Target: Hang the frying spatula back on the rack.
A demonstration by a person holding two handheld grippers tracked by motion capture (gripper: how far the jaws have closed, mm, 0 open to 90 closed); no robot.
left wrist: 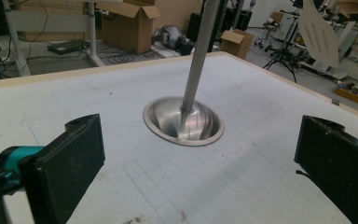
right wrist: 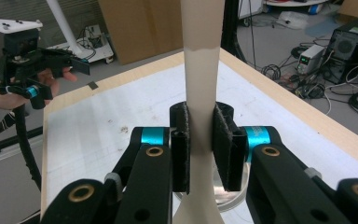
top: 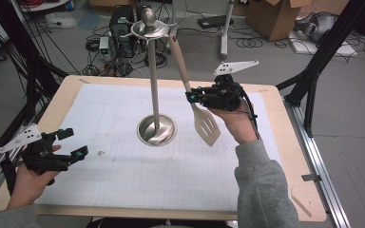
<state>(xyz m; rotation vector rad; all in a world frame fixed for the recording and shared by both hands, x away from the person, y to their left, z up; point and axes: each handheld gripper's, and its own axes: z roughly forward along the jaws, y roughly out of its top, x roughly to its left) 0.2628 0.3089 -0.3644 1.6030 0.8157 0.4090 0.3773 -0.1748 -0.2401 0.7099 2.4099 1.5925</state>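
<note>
Right of centre in the high view, the right gripper (top: pixel 193 96) pinches a cream slotted plastic spatula (top: pixel 205 124) beside the steel utensil stand (top: pixel 156 128); the left gripper (top: pixel 73 142), lower left, stands spread, holding nothing.

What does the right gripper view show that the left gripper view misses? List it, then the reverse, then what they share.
Right gripper view alone: the right gripper with its jaws shut on the spatula handle, and the left gripper in a hand far off across the table.

Left gripper view alone: the stand pole rising from its round base, the spatula's slotted blade up in the air, and its own jaws wide apart with nothing between them.

Both: the spatula, the white gridded mat on the table, and cardboard boxes behind.
</note>
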